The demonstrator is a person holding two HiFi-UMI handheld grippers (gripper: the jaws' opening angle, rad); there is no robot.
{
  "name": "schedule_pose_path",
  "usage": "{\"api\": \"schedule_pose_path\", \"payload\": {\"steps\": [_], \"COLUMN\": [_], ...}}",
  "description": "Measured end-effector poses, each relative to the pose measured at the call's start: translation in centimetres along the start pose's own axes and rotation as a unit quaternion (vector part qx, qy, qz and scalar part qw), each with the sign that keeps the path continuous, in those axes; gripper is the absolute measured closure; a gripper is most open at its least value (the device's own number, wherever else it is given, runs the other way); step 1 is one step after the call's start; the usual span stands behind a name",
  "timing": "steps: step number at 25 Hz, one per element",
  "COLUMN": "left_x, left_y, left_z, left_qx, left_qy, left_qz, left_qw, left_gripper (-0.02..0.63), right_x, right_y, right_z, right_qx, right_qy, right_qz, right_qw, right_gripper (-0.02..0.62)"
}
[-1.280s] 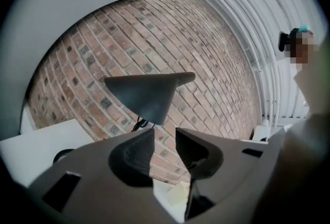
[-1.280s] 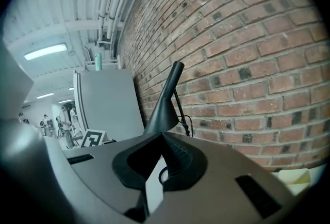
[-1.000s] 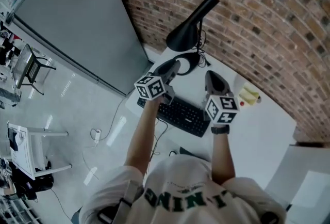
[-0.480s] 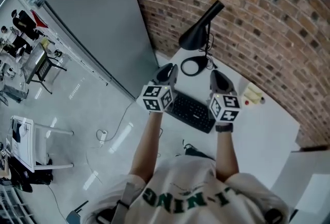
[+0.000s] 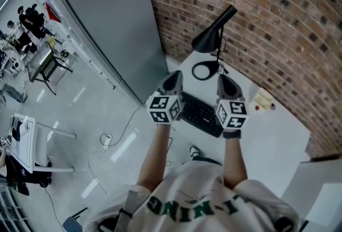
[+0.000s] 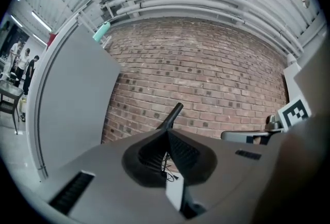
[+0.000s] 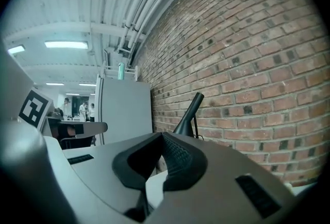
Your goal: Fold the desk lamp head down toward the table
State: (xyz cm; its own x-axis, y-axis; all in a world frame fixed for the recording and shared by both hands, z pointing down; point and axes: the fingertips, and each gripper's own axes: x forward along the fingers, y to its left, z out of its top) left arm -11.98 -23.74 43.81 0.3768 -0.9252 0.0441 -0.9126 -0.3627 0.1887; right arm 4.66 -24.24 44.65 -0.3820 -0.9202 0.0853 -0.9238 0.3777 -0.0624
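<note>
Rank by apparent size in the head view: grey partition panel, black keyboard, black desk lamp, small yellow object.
1. grey partition panel, largest by far
2. black desk lamp and black keyboard look alike; not ranked
3. small yellow object, smallest

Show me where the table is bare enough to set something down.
Bare: the table's wide right part, bordered by the keyboard, the yellow item and the near edge. Crowded: the back left corner, where the lamp stands by the brick wall, just beyond the keyboard.

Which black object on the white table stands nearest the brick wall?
The black cone-shaded desk lamp; the flat black keyboard lies nearer the person.
</note>
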Motion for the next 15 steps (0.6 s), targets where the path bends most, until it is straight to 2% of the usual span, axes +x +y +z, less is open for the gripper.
{"api": "schedule_pose_path", "payload": {"steps": [5, 15], "left_x": [-1.6, -2.9], "left_y": [-0.8, -1.0], "left_z": [0.2, 0.3], "left_qx": [-0.007, 0.025], "left_qy": [-0.004, -0.012], "left_qz": [0.003, 0.006], "left_qw": [1.0000, 0.9996], "left_gripper": [0.604, 0.604], "right_x": [-0.6, -1.0], "right_y": [0.4, 0.2], "right_z": [0.4, 0.8], "right_qx": [-0.005, -0.015], "right_qy": [-0.005, -0.012], "right_qz": [-0.003, -0.011], "right_qw": [1.000, 1.000], "right_gripper": [0.594, 0.594]}}
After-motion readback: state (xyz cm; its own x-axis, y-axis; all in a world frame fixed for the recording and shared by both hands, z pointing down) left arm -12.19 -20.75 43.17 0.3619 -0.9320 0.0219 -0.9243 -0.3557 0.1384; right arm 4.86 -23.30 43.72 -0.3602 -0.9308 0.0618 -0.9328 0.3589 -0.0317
